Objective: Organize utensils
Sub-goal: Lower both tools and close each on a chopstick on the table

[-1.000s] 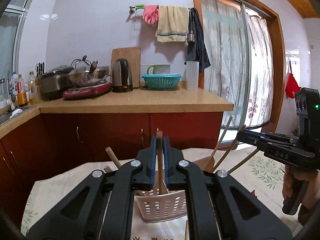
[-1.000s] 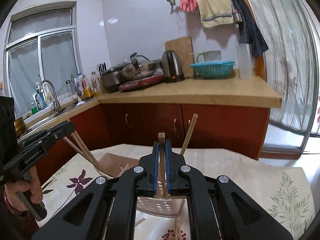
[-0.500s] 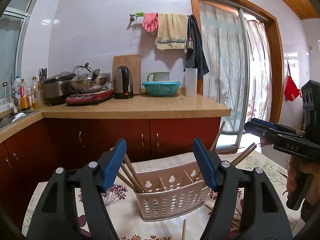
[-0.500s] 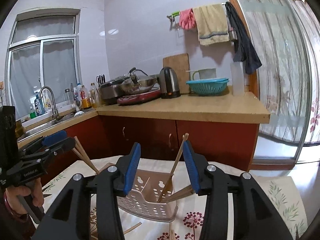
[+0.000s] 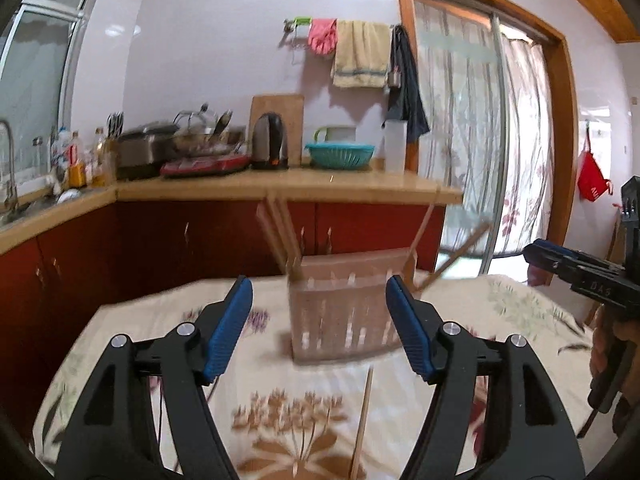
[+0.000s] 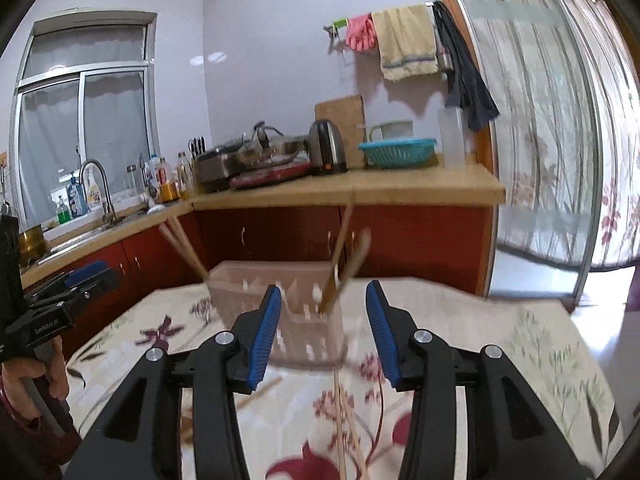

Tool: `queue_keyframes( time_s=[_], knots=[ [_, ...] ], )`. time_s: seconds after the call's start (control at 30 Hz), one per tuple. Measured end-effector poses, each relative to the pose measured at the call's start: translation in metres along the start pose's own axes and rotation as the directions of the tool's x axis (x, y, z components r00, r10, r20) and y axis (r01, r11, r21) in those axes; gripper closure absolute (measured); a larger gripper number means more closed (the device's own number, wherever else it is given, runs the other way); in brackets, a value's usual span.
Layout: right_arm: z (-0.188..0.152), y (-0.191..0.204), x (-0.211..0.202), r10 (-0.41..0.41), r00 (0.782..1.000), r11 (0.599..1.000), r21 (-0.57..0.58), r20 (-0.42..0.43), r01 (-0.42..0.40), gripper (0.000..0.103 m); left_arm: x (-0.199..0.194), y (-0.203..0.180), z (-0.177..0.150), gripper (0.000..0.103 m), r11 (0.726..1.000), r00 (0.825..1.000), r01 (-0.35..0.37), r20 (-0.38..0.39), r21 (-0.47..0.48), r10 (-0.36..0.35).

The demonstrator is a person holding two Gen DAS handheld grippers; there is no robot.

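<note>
We find a table point(image 5: 132, 320) under a floral cloth, set in front of a kitchen counter point(image 5: 280, 190). Near the table's middle stands the perforated utensil caddy point(image 5: 340, 312), blurred in both views. Chopsticks lean out of its compartments: a cluster at the left end point(image 5: 280, 236) and more at the right end point(image 5: 420, 232), tilted because they rest against the rim. We judge these sorted.

The left gripper point(image 5: 320, 320) hangs above the table short of the caddy, jaws spread wide and holding nothing. The right gripper point(image 6: 324, 320) is likewise wide apart and empty, its fingers framing the caddy's near wall without touching it. We read both as positioned for a fresh pick.

Loose chopsticks point(image 6: 340, 420) lie flat on the cloth in front of the caddy, between the right gripper's fingers in its view; one of them point(image 5: 364, 416) shows in the left view. These appear unsorted, so the task seems incomplete.
</note>
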State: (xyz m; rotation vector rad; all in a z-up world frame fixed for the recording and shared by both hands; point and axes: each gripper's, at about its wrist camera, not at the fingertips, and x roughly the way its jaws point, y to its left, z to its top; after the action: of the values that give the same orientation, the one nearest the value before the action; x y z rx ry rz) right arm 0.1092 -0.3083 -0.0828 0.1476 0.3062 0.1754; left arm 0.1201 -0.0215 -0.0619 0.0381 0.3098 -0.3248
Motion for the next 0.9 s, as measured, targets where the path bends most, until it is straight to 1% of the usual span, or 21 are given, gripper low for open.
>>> queue_keyframes(
  time_s=[0.1, 0.23, 0.33, 0.43, 0.53, 0.67, 0.8, 0.9],
  knots=[
    [-0.027, -0.001, -0.005, -0.021, 0.999, 1.0, -0.001, -0.028, 0.021, 0.058, -0.005, 0.004, -0.025, 0.035, 1.0, 0.999, -0.017, -0.039, -0.025, 0.016],
    [-0.066, -0.001, -0.012, -0.038, 0.997, 0.999, 0.0, -0.068, 0.038, 0.058, -0.012, 0.005, -0.064, 0.035, 0.999, 0.994, -0.038, -0.106, -0.035, 0.035],
    [-0.089, -0.003, -0.014, -0.042, 0.994, 0.999, 0.005, -0.102, 0.042, 0.058, -0.017, 0.005, -0.086, 0.035, 0.998, 0.989, -0.036, -0.145, -0.044, 0.029],
    [-0.109, -0.006, -0.017, -0.049, 0.99, 0.999, 0.008, -0.133, 0.05, 0.058, -0.021, 0.003, -0.102, 0.036, 0.999, 0.985, -0.032, -0.173, -0.039, 0.025],
    [-0.123, -0.008, -0.02, -0.049, 0.987, 0.999, 0.014, -0.154, 0.052, 0.058, -0.023, 0.0, -0.118, 0.037, 0.999, 0.979, -0.023, -0.202, -0.033, 0.016],
    [-0.138, -0.006, -0.022, -0.053, 0.985, 0.998, 0.008, -0.167, 0.055, 0.058, -0.019, -0.006, -0.138, 0.045, 0.999, 0.969, -0.011, -0.249, -0.041, 0.001],
    [-0.146, -0.008, -0.023, -0.053, 0.983, 0.998, 0.015, -0.175, 0.057, 0.058, -0.013, -0.013, -0.154, 0.058, 0.999, 0.955, 0.001, -0.296, -0.033, -0.01],
    [-0.15, -0.009, -0.023, -0.052, 0.983, 0.998, 0.021, -0.178, 0.056, 0.058, -0.01, -0.016, -0.161, 0.063, 1.0, 0.951, 0.003, -0.309, -0.03, -0.012]
  ],
)
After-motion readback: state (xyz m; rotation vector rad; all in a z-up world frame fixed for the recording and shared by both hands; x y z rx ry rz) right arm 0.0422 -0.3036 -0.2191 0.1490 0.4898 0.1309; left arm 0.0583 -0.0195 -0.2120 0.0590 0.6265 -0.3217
